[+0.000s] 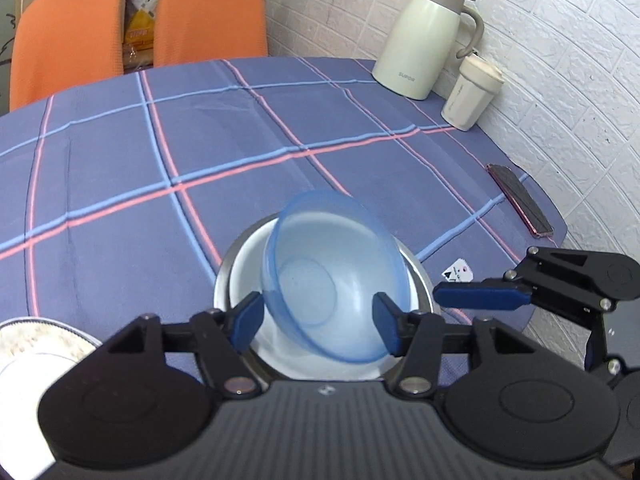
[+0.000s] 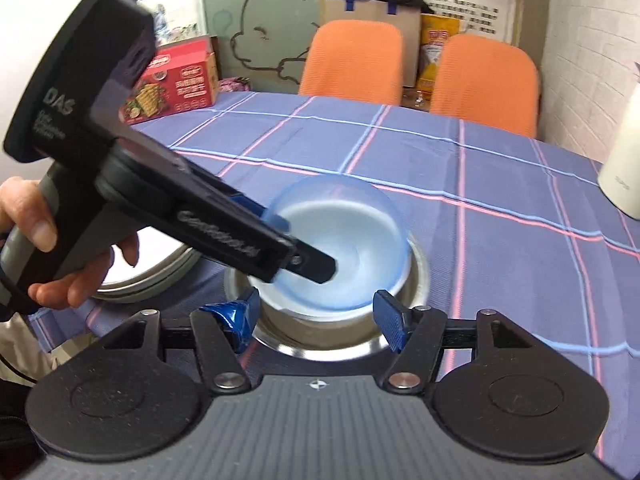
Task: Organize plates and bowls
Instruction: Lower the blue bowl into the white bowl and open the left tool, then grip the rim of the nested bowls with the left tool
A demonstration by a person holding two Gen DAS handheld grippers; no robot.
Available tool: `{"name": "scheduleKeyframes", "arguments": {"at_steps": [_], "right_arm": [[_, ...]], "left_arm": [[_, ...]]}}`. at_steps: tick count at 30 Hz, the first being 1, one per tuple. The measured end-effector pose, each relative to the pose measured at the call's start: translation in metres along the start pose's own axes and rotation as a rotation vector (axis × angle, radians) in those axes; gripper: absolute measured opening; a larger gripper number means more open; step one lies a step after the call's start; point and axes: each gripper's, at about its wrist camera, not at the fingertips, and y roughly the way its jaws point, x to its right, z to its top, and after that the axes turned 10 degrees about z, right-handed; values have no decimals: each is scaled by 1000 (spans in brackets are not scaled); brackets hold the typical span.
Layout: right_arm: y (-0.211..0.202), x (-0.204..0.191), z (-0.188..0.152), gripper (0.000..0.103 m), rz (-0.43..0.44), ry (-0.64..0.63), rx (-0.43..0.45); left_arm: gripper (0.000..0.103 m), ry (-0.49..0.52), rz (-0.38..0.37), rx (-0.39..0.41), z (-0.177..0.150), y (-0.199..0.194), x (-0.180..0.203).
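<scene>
Clearly "SUPOR" on cream jug [image 1: 424, 40]; "DAS" on left gripper [image 2: 280, 236].

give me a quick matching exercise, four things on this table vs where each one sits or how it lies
Things:
1. blue bowl
2. phone
3. thermos jug
4. red box

Places or states:
a. flat near the table's right edge
b. upright by the brick wall
c. tilted over the steel bowl
d. far left corner in the right wrist view

Pairs: 1-c, 2-a, 3-b, 4-d
</scene>
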Motion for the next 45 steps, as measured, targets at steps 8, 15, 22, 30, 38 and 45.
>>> {"name": "scheduleKeyframes", "arguments": {"at_steps": [8,15,22,30,38,45], "right_arm": [[-12,12,-11,50,-37,77,67],[-13,22,-18,51,-60,157,101],[-16,28,-26,53,-84,221,127],[-11,34,-32,54,-138,454,220],[-11,23,-34,54,-152,488,291],[3,27,-28,55,-231,423,190]], "left_arm": [[67,-36,35,57,-1,-21,-5],[69,-81,93,154,-3,-39,-11],[71,-133,164,140,-8,-29,-19],[80,-180,280,190,-10,-28,-20],[80,-172,312,187,-8,-23,-20],[80,-178,233,124,-5,-12,-31]]}}
